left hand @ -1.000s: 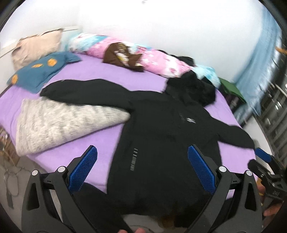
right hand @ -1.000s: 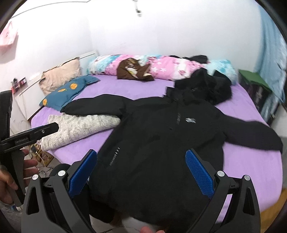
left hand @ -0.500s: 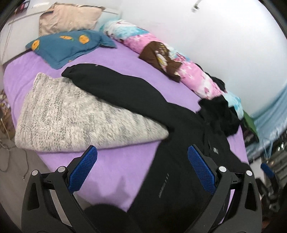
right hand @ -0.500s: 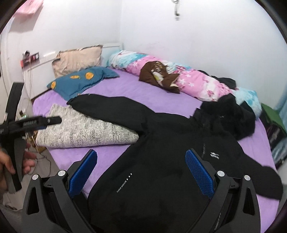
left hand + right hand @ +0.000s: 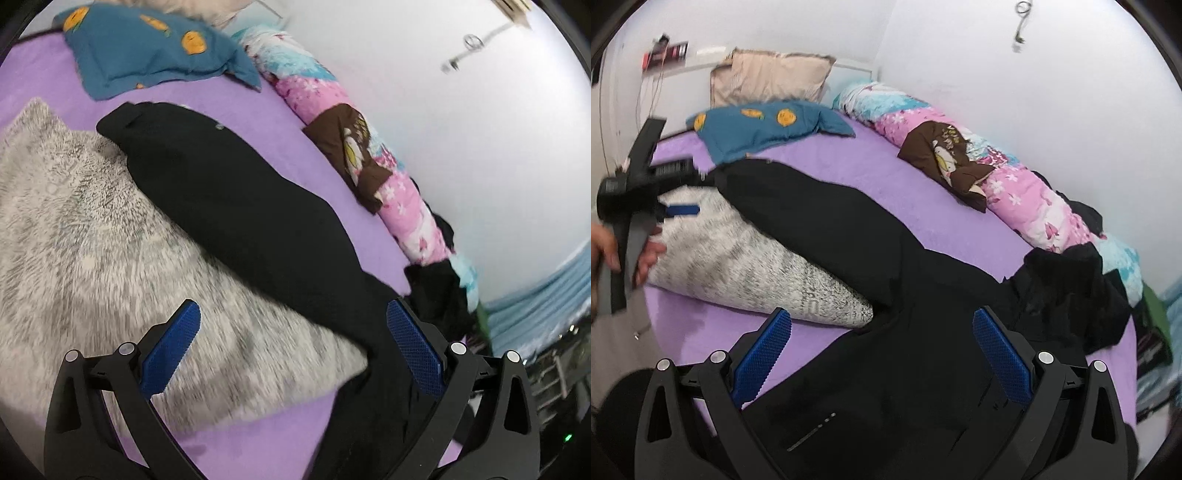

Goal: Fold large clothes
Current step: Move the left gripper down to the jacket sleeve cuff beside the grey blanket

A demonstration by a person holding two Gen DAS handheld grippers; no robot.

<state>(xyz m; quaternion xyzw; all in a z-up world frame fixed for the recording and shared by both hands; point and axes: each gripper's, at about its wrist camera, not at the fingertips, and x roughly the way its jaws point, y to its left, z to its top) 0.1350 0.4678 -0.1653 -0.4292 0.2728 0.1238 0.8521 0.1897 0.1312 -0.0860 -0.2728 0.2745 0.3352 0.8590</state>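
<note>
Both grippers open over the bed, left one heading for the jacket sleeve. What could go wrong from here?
1. The black jacket's sleeve lies partly over the grey knit garment; the left gripper might pinch both layers and drag the knit along.
2. The hood sits bunched by other dark clothing beside the pink floral roll; folding could snag it.
3. The right gripper hovers open, so nothing pins the jacket body; it may slide on the purple sheet.

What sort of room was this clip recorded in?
Most likely a home bedroom: a bed with a purple sheet, a teal pillow with orange prints near its head, and a black jacket spread out on it.
</note>
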